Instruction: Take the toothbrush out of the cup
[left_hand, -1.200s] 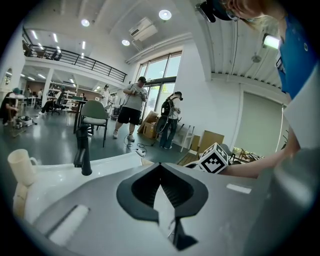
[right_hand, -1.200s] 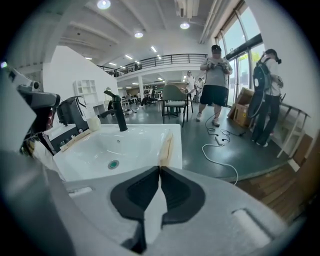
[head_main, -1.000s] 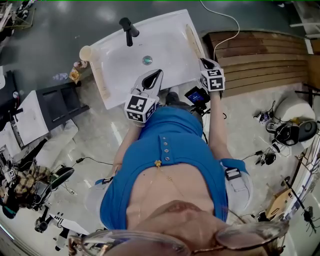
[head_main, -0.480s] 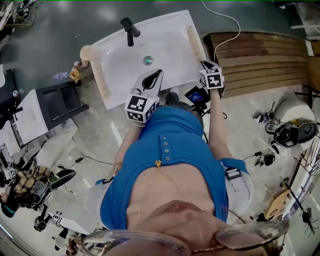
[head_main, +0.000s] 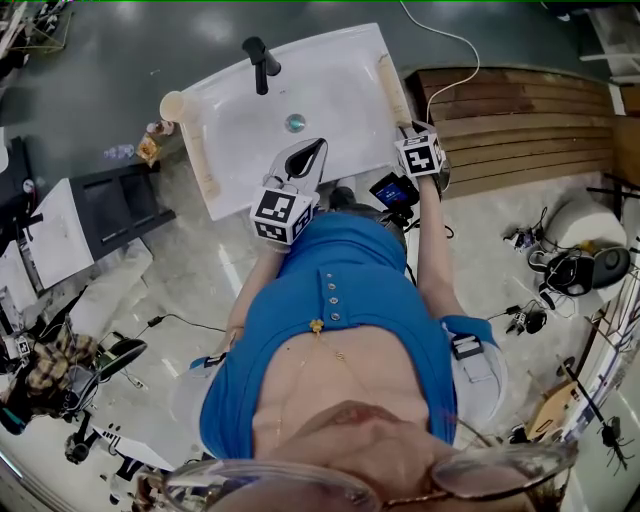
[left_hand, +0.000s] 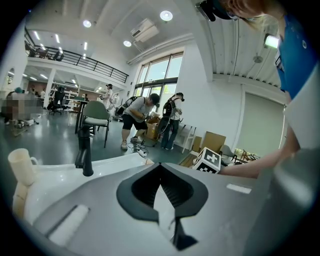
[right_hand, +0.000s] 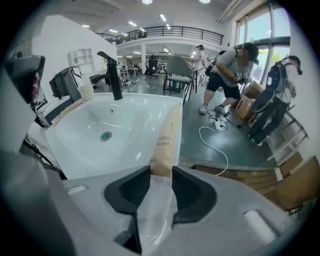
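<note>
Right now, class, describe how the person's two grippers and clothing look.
Both the left gripper and right gripper have pale grey shells and black-lined jaws. Each carries a white cube printed with black square markers. The person wears a blue buttoned top.

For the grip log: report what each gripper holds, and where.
Nothing held. Right gripper fingers have just been opening, toothbrush box end loose between their tips. Left gripper shut, empty.
</note>
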